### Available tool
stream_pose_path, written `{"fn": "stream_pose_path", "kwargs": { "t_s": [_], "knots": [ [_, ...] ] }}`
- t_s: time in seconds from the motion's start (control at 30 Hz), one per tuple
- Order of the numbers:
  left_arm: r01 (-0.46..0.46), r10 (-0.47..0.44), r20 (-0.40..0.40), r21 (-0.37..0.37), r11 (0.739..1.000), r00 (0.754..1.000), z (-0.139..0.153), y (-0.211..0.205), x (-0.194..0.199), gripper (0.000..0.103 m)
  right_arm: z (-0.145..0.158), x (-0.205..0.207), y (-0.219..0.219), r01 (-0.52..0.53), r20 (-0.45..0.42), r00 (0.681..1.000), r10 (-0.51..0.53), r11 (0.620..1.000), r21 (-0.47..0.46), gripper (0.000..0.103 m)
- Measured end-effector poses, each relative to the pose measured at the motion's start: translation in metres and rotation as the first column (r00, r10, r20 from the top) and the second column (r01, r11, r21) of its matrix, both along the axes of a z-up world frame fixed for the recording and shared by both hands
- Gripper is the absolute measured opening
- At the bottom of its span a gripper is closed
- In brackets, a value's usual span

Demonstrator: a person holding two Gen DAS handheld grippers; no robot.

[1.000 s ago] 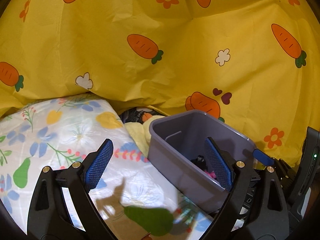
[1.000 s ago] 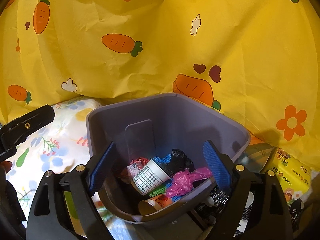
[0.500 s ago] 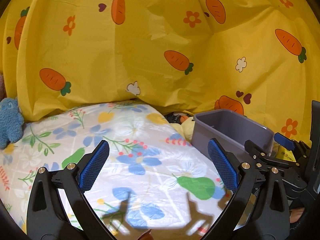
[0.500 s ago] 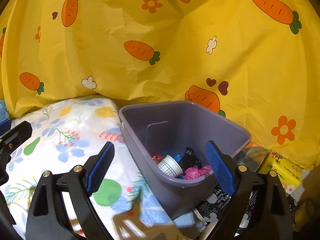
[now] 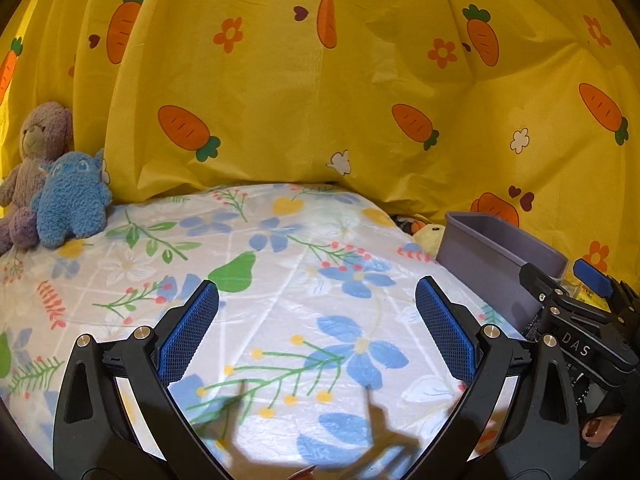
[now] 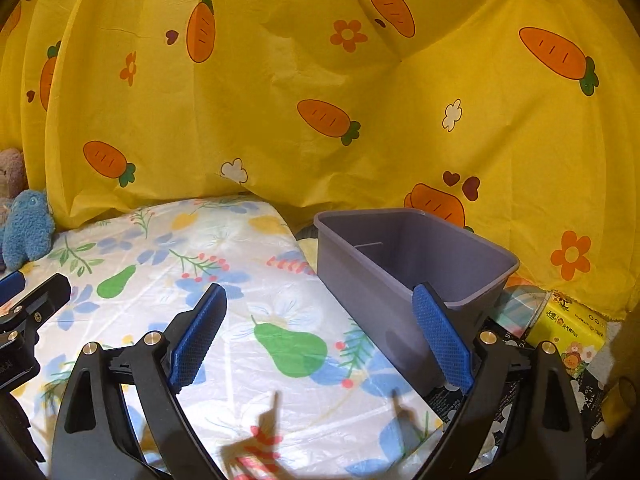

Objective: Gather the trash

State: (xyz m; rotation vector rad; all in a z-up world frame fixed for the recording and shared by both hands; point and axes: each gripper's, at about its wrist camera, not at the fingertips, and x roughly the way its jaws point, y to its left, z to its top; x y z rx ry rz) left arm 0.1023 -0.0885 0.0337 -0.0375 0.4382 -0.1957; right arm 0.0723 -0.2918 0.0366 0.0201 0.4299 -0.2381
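A grey plastic bin (image 6: 412, 264) stands at the right edge of the floral bedsheet (image 6: 192, 264); from this angle its contents are hidden. It also shows at the right in the left wrist view (image 5: 496, 256). My left gripper (image 5: 318, 332) is open and empty, above the sheet (image 5: 280, 280). My right gripper (image 6: 320, 336) is open and empty, to the left of and nearer than the bin. No loose trash shows on the sheet.
A yellow carrot-print curtain (image 5: 320, 100) hangs behind the bed. A purple plush bear (image 5: 36, 160) and a blue plush toy (image 5: 72, 200) sit at the far left. A yellow tissue pack (image 6: 568, 332) and printed bags lie right of the bin.
Both grippers have pulled back and away from the bin and swung left. The bin's trash has gone out of sight and the plush toys have come into view.
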Motion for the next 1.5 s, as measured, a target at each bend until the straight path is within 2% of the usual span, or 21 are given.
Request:
{"fn": "stream_pose_path", "kwargs": {
  "t_s": [0.47, 1.5],
  "knots": [
    [-0.031, 0.031, 0.020, -0.003, 1.000, 0.999, -0.001, 0.021, -0.026, 0.097, 0.003, -0.019, 0.028, -0.034, 0.016, 0.999, 0.034, 0.999, 0.004, 0.091],
    [-0.063, 0.063, 0.022, -0.002, 0.998, 0.998, 0.000, 0.023, -0.026, 0.097, 0.003, -0.019, 0.039, -0.067, 0.028, 0.997, 0.066, 0.998, 0.009, 0.091]
  ]
}}
